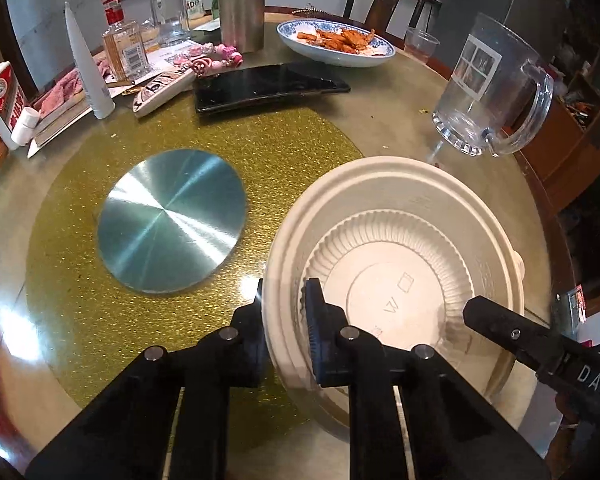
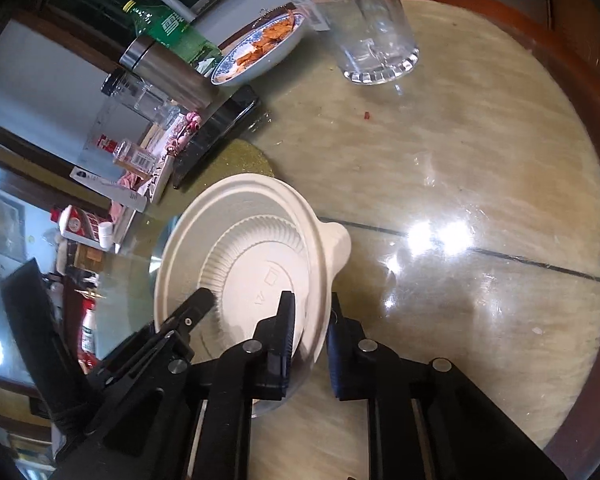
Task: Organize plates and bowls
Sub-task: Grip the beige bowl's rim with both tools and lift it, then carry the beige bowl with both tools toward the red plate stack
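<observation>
A cream disposable bowl point(image 1: 380, 208) with a ribbed inner wall and a small tab handle sits on the glass table, at lower right in the left wrist view. My left gripper point(image 1: 286, 292) is shut on its left rim, one finger outside and the blue-padded finger inside. In that view the right gripper's finger point(image 1: 500, 328) reaches in over the bowl's right side. In the right wrist view my right gripper point(image 2: 310, 300) is shut on the rim of the bowl point(image 2: 236, 208), with the rim pinched between its fingers. The left gripper point(image 2: 192, 308) shows at the bowl's opposite side.
A blue-and-white plate of fried food point(image 1: 336, 42) stands at the back, with a glass mug point(image 1: 488, 88) to the right of it. A black phone point(image 1: 268, 86), a steel flask point(image 1: 242, 0), bottles and clutter crowd the back left. A round metal disc point(image 1: 172, 220) lies left of the bowl. The table's wooden rim point(image 2: 580, 80) curves on the right.
</observation>
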A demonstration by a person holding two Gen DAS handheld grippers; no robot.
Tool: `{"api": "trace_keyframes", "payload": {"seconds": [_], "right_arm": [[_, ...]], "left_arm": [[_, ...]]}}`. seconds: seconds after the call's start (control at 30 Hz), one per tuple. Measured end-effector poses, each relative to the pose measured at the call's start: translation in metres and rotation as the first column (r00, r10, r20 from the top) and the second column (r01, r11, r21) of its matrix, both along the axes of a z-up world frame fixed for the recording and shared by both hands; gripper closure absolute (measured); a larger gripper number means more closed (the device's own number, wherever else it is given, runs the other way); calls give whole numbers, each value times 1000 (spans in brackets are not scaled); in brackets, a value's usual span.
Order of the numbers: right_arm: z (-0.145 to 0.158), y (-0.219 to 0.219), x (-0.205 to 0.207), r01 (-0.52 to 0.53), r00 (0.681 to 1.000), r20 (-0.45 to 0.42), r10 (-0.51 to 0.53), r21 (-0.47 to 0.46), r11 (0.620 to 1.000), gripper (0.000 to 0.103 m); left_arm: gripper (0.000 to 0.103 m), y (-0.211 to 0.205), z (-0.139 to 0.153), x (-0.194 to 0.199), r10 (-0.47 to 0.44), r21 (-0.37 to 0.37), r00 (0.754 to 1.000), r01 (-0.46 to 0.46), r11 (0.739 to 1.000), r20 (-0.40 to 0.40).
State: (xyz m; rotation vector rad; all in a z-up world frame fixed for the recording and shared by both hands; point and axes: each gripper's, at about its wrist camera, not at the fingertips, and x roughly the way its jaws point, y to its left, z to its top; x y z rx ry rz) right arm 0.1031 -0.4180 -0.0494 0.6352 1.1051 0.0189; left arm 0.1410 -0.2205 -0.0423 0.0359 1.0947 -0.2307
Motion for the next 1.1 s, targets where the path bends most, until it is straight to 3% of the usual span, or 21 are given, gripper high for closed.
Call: {"api": "trace_keyframes", "payload": {"seconds": [0.47,1.1], "right_arm": [[17,35,-20,-54,996,69,56,-24,998,90],[29,136,-47,-203,973,94,212,-90,975,90]], "left_arm": [[89,39,24,-35,40,27,994,-43,999,98],[89,137,31,-82,191,-7,973,-192,981,128]]}}
